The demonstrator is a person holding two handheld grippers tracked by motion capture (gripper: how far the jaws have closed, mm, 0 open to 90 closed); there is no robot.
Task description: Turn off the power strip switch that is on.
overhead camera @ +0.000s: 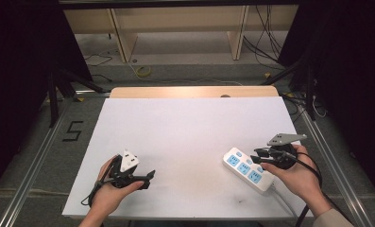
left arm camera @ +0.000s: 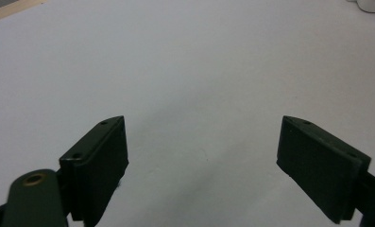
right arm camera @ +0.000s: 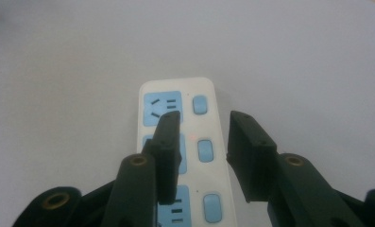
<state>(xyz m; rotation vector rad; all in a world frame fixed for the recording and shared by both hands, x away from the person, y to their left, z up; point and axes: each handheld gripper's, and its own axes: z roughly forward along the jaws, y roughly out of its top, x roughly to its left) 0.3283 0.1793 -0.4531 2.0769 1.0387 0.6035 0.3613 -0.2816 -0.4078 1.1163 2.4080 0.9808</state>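
Over at the lower left of the high view, my left gripper (overhead camera: 147,178) lay low over the white table (overhead camera: 190,127), its fingers (left arm camera: 100,161) spread wide with nothing but bare surface between them. It sat well apart from the work, and I judged that was the right place for it, so long as it stayed ready to pin the strip down if it slid.

Moving rightward, the white power strip (overhead camera: 248,171) lay flat at the lower right of the high view, angled toward the table's near edge, its cord running off the near end. My right gripper (overhead camera: 257,159) hovered just over its top face, fingers (right arm camera: 168,146) parted partway and gripping nothing. In the right gripper view the left finger covered part of the middle blue socket while the right one hung past the strip's edge, with the row of blue switches (right arm camera: 205,150) between them; a small red light (right arm camera: 192,136) glowed beside the middle switch.

To press a switch cleanly, I reckoned I should close the fingers, centre one tip on that button and push straight down, not sideways, lest the light strip skate.

No container stood on the table.
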